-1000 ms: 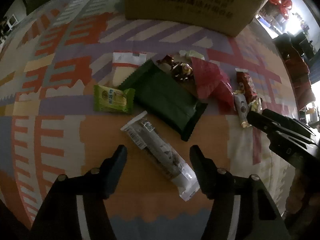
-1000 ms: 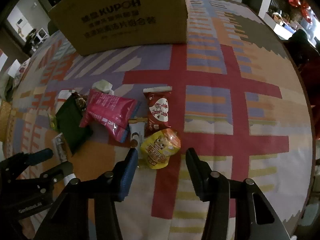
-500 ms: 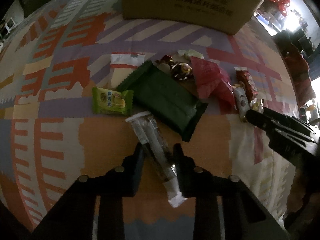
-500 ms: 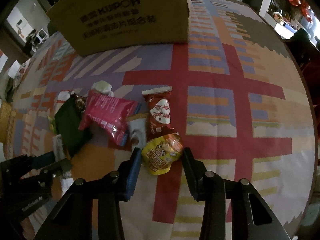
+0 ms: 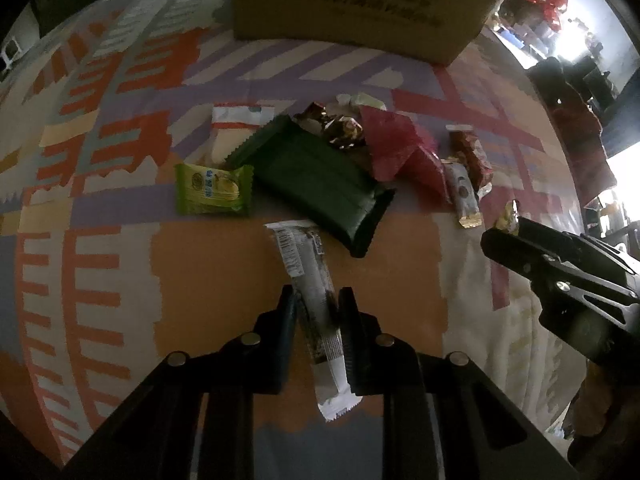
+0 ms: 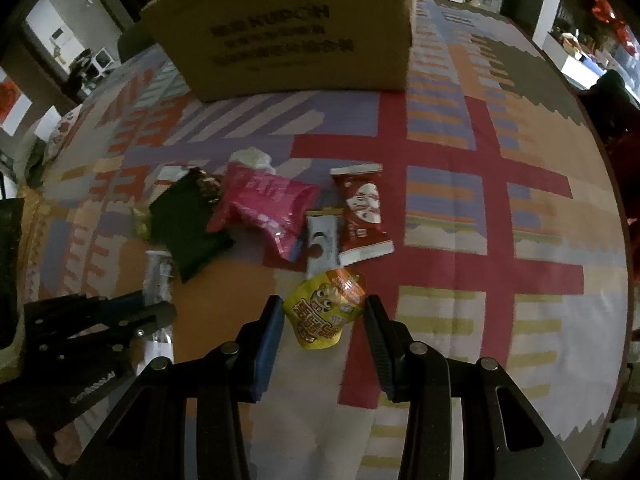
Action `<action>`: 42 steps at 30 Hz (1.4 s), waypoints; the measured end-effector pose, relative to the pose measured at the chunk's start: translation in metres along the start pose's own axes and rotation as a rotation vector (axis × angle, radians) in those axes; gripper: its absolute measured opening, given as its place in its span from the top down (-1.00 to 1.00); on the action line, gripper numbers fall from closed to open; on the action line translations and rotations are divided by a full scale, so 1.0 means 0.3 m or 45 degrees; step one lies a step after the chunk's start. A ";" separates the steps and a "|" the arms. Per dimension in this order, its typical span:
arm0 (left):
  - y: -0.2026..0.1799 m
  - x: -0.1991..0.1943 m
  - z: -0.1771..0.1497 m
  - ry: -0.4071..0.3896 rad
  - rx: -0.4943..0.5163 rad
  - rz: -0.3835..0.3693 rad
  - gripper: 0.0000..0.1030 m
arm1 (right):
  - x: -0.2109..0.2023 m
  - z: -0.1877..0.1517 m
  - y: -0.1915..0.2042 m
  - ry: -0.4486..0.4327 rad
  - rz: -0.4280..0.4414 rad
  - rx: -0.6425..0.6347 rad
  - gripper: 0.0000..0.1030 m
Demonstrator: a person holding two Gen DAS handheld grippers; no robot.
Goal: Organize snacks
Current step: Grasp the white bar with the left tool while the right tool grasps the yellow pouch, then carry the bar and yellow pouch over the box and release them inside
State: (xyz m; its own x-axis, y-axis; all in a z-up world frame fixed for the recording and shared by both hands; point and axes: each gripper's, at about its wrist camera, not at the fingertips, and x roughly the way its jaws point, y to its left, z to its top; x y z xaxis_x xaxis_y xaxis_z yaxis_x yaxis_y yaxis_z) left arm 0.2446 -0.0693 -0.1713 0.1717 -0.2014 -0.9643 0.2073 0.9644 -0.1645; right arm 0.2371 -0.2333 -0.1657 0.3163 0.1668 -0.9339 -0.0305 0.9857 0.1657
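Note:
Snacks lie in a heap on a patterned tablecloth. My left gripper (image 5: pixel 316 300) is shut on a long clear-and-white snack bar (image 5: pixel 308 280), whose end sticks out toward the camera. My right gripper (image 6: pixel 324 312) has its jaws closed in around a yellow snack pouch (image 6: pixel 326 310), touching its sides. Beyond lie a dark green pack (image 5: pixel 316 176), a light green packet (image 5: pixel 214 194), a pink bag (image 6: pixel 266 204), a red-and-white packet (image 6: pixel 362 214) and a grey bar (image 6: pixel 322 244). The right gripper also shows in the left wrist view (image 5: pixel 532 248).
A large cardboard box (image 6: pixel 296 36) stands at the far side of the table; it also shows in the left wrist view (image 5: pixel 360 4). A white-and-red packet (image 5: pixel 232 128) and foil-wrapped sweets (image 5: pixel 340 128) lie by the heap. The table edge (image 6: pixel 612 200) curves on the right.
My left gripper moved forward and closed on the clear snack bar. My right gripper moved forward and narrowed around the yellow pouch.

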 end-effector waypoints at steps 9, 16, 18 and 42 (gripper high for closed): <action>-0.001 -0.097 -0.002 -0.095 0.023 -0.017 0.60 | -0.039 -0.013 0.052 -0.013 0.047 -0.030 0.18; -0.011 -0.199 0.009 -0.212 0.051 -0.019 0.60 | -0.089 -0.001 0.082 -0.057 0.070 -0.047 0.18; -0.016 -0.229 0.017 -0.248 0.061 -0.019 0.60 | -0.108 0.005 0.090 -0.076 0.071 -0.054 0.18; -0.032 -0.527 0.204 -0.597 0.161 -0.006 0.60 | -0.382 0.201 0.146 -0.423 0.065 -0.074 0.18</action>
State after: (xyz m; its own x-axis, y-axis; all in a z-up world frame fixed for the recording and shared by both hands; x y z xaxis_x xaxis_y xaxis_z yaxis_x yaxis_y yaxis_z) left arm 0.2743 -0.0574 -0.0047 0.5802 -0.2895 -0.7612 0.3196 0.9406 -0.1141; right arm 0.2567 -0.2107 -0.0324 0.6043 0.2087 -0.7689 -0.1056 0.9775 0.1823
